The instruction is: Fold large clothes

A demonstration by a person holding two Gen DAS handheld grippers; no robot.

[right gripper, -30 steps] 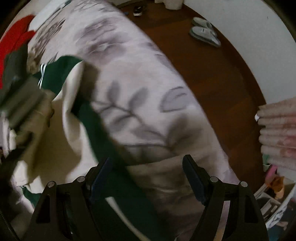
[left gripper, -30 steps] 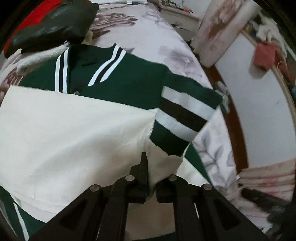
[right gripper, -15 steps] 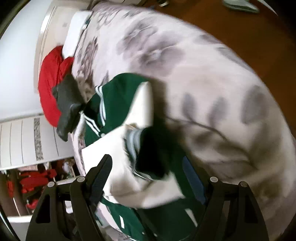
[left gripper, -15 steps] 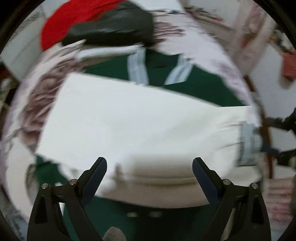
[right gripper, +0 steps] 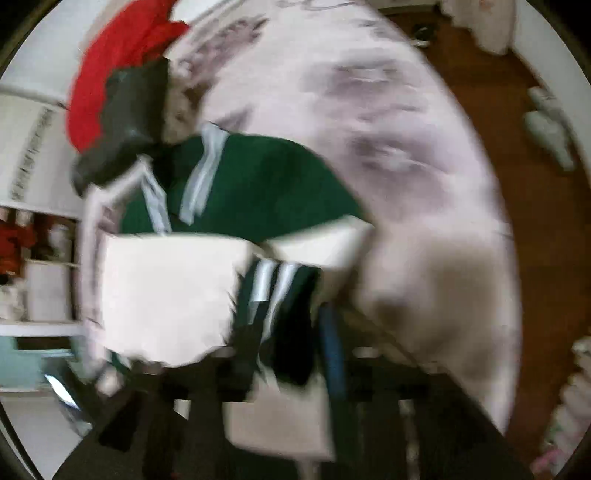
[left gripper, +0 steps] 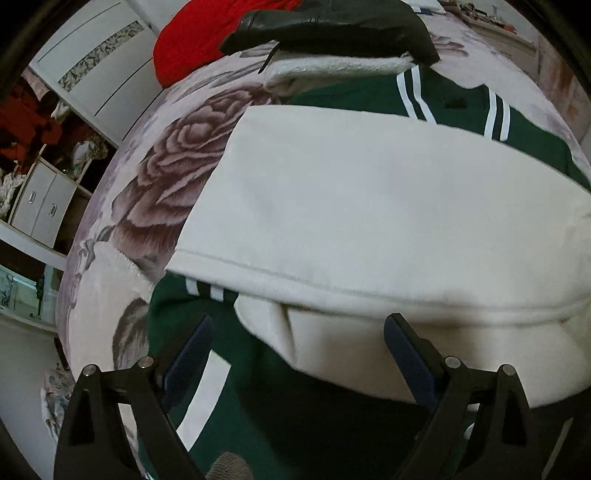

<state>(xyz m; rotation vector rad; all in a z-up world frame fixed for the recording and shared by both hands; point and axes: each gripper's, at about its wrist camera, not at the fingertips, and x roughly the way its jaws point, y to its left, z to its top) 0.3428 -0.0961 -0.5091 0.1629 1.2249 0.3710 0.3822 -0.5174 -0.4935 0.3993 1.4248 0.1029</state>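
Observation:
A green jacket [left gripper: 461,103] with white stripes lies on a flowered bed cover [left gripper: 166,173]. Its cream sleeve [left gripper: 369,206] is folded flat across the body. Low over the near edge of that fold, my left gripper [left gripper: 299,350] is open wide and holds nothing. In the blurred right wrist view, the other sleeve's green and white striped cuff [right gripper: 273,291] sits between the jaws of my right gripper [right gripper: 291,354], which are closing on it. The blur hides whether the pads press on it. The jacket's green body [right gripper: 258,177] lies beyond.
A black leather garment [left gripper: 332,22], a white fleece piece [left gripper: 332,66] and a red cloth [left gripper: 199,40] are piled at the head of the bed. White cabinets [left gripper: 85,66] stand to the left. A wooden floor [right gripper: 535,221] with slippers [right gripper: 550,136] lies to the right.
My left gripper let go of the cream sleeve, opened wide and swung left over the folded jacket. My right gripper moved from the bed's edge onto the striped cuff, and its jaws narrowed.

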